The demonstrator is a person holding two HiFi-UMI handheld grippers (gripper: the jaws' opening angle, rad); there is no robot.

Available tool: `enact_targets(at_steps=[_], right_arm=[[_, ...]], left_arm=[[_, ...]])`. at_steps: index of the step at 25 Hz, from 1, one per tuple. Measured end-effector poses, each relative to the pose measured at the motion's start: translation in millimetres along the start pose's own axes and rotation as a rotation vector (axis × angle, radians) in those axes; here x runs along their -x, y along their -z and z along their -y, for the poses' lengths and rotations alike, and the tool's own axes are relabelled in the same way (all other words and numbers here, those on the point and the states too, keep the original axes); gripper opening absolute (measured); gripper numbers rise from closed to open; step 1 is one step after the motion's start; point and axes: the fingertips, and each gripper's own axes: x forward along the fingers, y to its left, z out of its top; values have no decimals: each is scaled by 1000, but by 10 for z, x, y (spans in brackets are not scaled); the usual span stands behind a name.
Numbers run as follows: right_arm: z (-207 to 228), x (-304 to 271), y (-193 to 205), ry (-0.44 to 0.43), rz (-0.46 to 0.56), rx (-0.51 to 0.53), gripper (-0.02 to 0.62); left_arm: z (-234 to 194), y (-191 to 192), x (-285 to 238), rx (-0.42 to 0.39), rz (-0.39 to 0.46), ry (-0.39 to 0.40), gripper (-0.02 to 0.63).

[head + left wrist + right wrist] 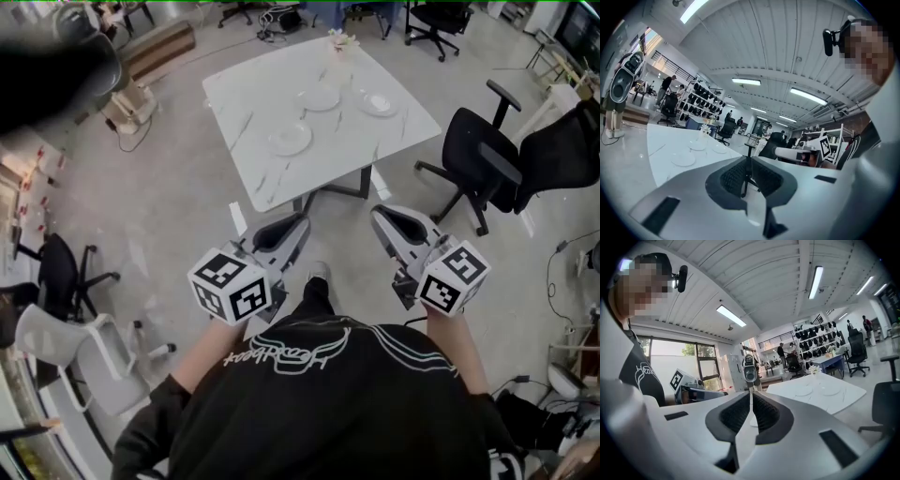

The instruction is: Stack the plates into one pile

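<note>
Three white plates lie apart on the white marble table (253, 173): one near the front (290, 139), one in the middle (321, 97), one to the right (377, 102). I stand a step back from the table, holding both grippers level in front of me, short of its front edge. My left gripper (296, 225) is shut with nothing in it, and the plates (683, 160) show beyond it to the left. My right gripper (382, 216) is also shut and empty, and the plates (804, 392) lie ahead to its right.
A small vase of flowers (339, 42) stands at the table's far edge. Black office chairs (483, 155) stand right of the table. A white chair (66, 342) and a black one (56, 272) stand at my left. A speaker on a stand (621, 84) is far left.
</note>
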Motion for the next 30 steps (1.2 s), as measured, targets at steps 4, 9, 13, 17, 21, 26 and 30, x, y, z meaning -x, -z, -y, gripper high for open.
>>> enact_targets(at_steps=[4, 9, 13, 17, 21, 26, 30], right_arm=[[520, -548, -94, 6, -36, -41, 29], [1118, -1239, -154, 11, -83, -84, 31], [1467, -1728, -126, 8, -138, -98, 31], [1707, -2051, -62, 15, -218, -104, 31], [1849, -2247, 46, 28, -274, -100, 31], [1906, -2348, 145, 21, -298, -120, 31], [1924, -2389, 186, -2, -296, -128, 31]], left_arm=[[-710, -188, -353, 53, -41, -35, 29], [-1637, -359, -759, 127, -84, -92, 32], [-2280, -311, -1014, 203, -133, -108, 104], [-2834, -137, -1157, 305, -177, -138, 170], [-3278, 115, -1210, 507, -199, -149, 187], [-3614, 285, -1292, 717, -200, -165, 187], [-3787, 408, -1322, 823, -200, -202, 187]])
